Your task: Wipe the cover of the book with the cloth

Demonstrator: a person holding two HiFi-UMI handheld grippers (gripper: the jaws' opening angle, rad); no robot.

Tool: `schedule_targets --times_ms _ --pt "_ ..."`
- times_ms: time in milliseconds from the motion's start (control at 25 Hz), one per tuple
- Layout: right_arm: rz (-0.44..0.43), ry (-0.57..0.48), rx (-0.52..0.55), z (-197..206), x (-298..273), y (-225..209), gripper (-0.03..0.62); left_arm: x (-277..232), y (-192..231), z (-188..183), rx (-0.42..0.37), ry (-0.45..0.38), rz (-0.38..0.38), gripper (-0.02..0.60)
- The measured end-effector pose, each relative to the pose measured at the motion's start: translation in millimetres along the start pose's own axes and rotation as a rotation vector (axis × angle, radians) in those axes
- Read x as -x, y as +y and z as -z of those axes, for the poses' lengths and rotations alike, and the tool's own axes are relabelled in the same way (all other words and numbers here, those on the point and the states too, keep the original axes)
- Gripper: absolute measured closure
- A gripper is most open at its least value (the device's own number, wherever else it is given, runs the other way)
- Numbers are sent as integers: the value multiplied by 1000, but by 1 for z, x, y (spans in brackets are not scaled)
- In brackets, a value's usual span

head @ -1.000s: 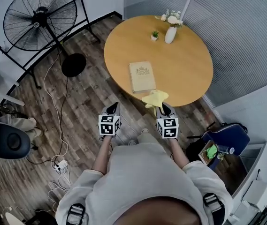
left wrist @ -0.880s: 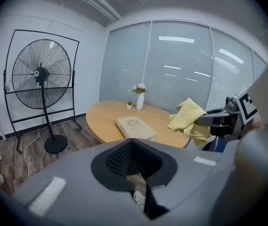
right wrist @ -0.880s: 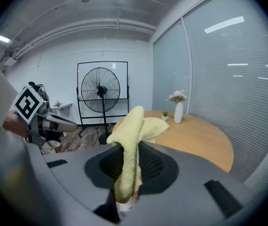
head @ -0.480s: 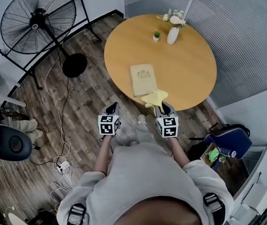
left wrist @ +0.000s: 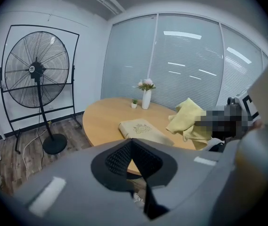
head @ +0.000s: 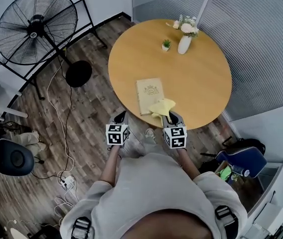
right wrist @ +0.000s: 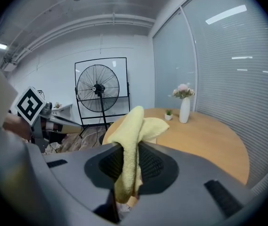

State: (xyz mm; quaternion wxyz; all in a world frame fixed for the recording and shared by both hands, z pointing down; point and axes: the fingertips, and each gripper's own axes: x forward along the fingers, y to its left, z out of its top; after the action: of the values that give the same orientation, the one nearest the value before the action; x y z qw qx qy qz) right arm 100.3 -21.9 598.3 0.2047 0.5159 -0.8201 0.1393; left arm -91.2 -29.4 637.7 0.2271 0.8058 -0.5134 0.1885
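Observation:
A tan book (head: 149, 94) with a gold emblem lies flat near the front edge of the round wooden table (head: 201, 68); the left gripper view shows the book (left wrist: 141, 129) too. My right gripper (head: 172, 118) is shut on a yellow cloth (head: 162, 107) that overlaps the book's near right corner in the head view. In the right gripper view the cloth (right wrist: 133, 145) stands up from between the jaws and hides the book. My left gripper (head: 119, 118) is shut and holds nothing, over the floor just short of the table edge.
A white vase of flowers (head: 185, 40) and a tiny potted plant (head: 166, 44) stand at the table's far side. A large standing fan (head: 37, 26) is at the far left, with cables (head: 61, 133) on the wood floor. A blue chair (head: 244, 156) sits at the right.
Both grippers have come a little closer to the table. The cloth now reaches over the book's near right corner.

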Motion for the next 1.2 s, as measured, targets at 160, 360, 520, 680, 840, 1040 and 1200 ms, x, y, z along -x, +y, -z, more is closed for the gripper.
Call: schedule_targets --times_ms 160,360,520,680,840,1040,1200 --pt "-19 10 -5 -10 -21 -10 525 -16 6 -14 3 10 -10 572" --pt "-46 15 -11 -19 -38 -19 525 -31 11 -23 7 25 -29 572" --pt "-63 24 -19 -23 -54 -29 525 -45 14 -31 14 31 -44 572" --pt "-80 26 -28 -28 -68 -38 525 -57 17 -39 14 40 -60 572" --pt "-105 33 -30 -30 -79 -44 525 -67 19 -44 15 54 -77 572" --pt "-135 37 -37 -35 -94 -52 525 -80 19 -51 17 66 -93 572" --pt "-153 40 -49 -36 -101 -55 525 -85 21 -52 18 88 -107 572"
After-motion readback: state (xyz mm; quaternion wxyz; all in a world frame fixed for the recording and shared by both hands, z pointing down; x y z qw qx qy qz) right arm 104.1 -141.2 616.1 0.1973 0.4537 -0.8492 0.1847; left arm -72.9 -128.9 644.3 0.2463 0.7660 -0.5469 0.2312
